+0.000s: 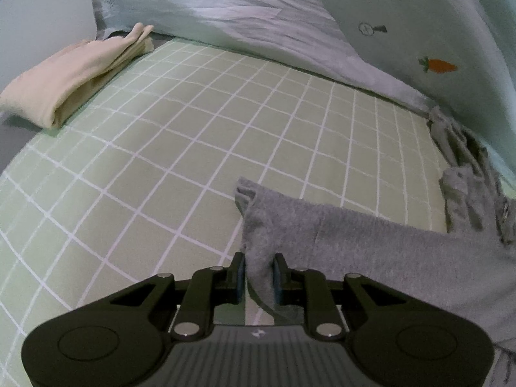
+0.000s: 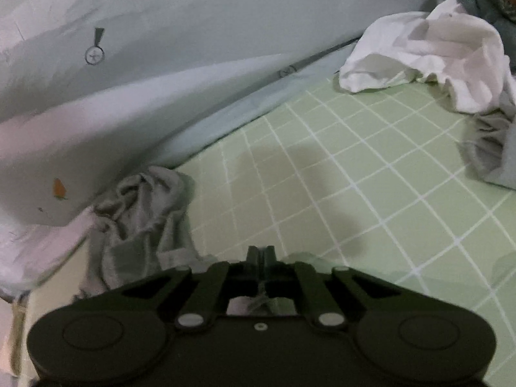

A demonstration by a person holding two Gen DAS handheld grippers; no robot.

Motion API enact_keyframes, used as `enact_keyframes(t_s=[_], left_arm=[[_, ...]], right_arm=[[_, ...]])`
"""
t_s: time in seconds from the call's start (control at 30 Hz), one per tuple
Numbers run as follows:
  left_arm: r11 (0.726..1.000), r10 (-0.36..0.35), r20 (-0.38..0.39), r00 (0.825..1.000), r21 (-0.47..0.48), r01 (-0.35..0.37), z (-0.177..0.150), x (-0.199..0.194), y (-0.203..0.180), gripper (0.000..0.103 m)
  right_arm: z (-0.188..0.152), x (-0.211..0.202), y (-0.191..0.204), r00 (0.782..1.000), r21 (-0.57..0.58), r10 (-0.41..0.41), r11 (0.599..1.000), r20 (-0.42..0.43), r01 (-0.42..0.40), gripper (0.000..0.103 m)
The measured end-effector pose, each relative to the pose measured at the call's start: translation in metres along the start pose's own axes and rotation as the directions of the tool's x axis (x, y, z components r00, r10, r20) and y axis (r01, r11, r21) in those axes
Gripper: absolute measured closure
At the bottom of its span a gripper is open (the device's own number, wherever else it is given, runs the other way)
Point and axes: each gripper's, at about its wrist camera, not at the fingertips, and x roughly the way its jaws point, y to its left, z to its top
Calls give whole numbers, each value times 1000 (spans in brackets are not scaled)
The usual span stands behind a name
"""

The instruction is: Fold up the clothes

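The soft, limp grey garment (image 1: 371, 242) lies on the checked bed sheet (image 1: 161, 161) below the pillow (image 1: 225, 9), one edge pinched by the left gripper (image 1: 258, 266), another fold clamped by the right gripper (image 2: 260, 251); edges suit gripping best.

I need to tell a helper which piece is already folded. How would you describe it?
Look at the green checked bedsheet, then its far left corner by the pale blue pillow. There lies the cream garment, folded flat; the other clothes are grey or white and crumpled.
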Motion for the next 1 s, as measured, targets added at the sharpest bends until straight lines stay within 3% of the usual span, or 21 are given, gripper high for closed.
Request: enact_keyframes(t_s=[0.07,0.1,0.13,0.23,0.33,0.37,0.4,0.43,0.57,0.7,0.77,0.83,0.9,1.0], left_arm=[[999,-23,-2,1000,-35,23,1,0,4,79],[998,-34,-4,999,-52,34,2,0,6,78],[997,-43,-4,999,-65,43,2,-1,8,77],[996,-55,-1,998,-77,55,2,-1,8,75],[997,-57,4,998,-57,58,2,0,5,69],[997,-56,5,998,-50,56,2,0,4,67],[998,-53,6,999,-45,53,1,1,3,67],[998,-48,6,999,-38,48,2,1,2,67],[999,-25,4,1000,-44,25,3,2,0,71],[999,-20,6,1000,-30,20,4,3,-1,71],[1000,-22,7,1000,-18,23,4,3,-1,69],[999,-24,13,1000,-23,24,3,3,0,69],[999,-32,8,999,-42,33,3,4,0,79],[996,-54,-2,999,-75,53,5,4,0,91]], right_arm=[[1,-11,-4,999,43,-20,999,28,19,75],[-1,-20,-7,999,69,-11,998,43,8,58],[-3,-30,-11,998,96,1,995,58,-7,53],[-19,-55,-11,999,80,7,997,36,-10,54],[-45,-65,-9,998,36,21,999,-59,-18,55],[-55,-64,-8,995,18,15,1000,-96,-14,60],[-62,-63,-7,993,2,0,1000,-121,0,84],[-69,-63,-5,990,-14,-18,1000,-142,16,96],[-80,-87,0,996,-49,-64,997,-68,61,96],[-78,-79,9,985,-98,-137,987,-102,127,94],[-77,-78,13,981,-106,-166,982,-104,155,84],[-79,-78,12,977,-102,-182,980,-112,171,61],[-81,-80,12,974,-94,-192,979,-118,181,53],[-85,-86,11,974,-79,-191,980,-122,182,51]])
